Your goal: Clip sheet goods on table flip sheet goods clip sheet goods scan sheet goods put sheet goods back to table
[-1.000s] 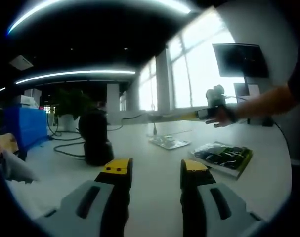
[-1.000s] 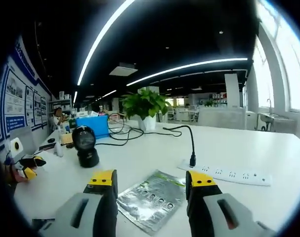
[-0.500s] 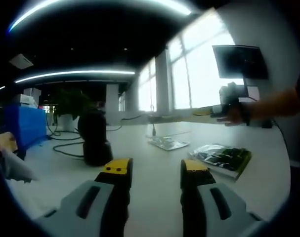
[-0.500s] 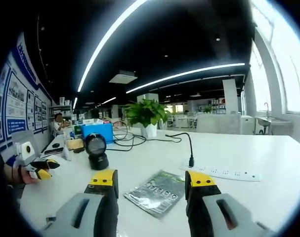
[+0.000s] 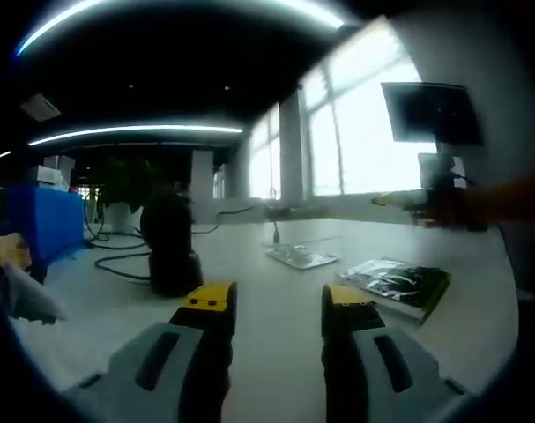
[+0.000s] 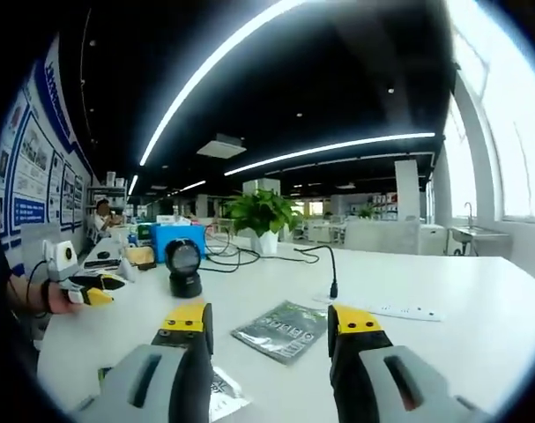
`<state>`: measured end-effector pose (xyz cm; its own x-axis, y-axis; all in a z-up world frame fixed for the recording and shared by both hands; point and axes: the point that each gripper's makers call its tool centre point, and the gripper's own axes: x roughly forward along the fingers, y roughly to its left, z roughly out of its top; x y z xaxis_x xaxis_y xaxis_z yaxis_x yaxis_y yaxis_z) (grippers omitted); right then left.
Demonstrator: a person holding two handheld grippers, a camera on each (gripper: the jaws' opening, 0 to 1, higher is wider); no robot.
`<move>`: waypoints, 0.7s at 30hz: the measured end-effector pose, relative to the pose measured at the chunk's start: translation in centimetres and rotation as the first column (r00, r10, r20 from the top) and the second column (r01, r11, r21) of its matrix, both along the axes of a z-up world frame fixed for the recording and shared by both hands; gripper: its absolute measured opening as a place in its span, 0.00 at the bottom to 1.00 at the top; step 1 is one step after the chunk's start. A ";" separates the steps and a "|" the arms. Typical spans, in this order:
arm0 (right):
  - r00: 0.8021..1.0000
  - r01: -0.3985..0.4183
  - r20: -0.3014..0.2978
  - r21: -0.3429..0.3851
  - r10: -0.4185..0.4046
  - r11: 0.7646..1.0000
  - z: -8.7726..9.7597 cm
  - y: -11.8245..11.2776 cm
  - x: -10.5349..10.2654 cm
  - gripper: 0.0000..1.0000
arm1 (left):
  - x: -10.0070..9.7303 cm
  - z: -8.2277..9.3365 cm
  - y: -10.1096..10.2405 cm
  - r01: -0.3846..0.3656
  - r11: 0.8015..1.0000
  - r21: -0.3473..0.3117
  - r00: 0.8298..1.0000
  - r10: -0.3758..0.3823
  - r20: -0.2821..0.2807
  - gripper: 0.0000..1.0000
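A big white table (image 6: 479, 326) stands in a large office with long lights on a dark ceiling and bright windows along one side.

A flat silver sheet pack (image 6: 281, 319) lies on the table, with rows of small dots on it. In the right gripper view it sits just past the right gripper (image 6: 269, 322), between its two yellow-tipped jaws, which are spread apart and hold nothing. In the left gripper view the same silver pack (image 5: 302, 256) lies farther off, and a dark green pack (image 5: 397, 285) lies to the right of it.

The left gripper (image 5: 273, 301) is near the table, with its jaws spread apart and empty too.

A black scanner (image 5: 170, 244) stands on the left. The right gripper view also shows a green plant (image 6: 261, 214), a blue box (image 6: 177, 239), a white power strip (image 6: 406, 311) and wall posters (image 6: 20, 176).
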<state>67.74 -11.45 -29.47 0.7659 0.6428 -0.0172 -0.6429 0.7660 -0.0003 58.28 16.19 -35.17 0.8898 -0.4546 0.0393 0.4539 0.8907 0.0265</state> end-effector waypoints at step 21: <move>0.993 0.110 0.033 0.052 -0.111 0.993 -0.8 -4.8 -5.0 0.45 | -0.4 0.3 0.1 0.006 0.999 -0.037 1.000 -0.006 0.003 0.31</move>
<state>62.79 -16.23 -30.30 0.8319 0.5535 0.0412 -0.5545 0.8320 0.0184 57.90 16.25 -34.84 0.8869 -0.4582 0.0592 0.4593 0.8883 -0.0052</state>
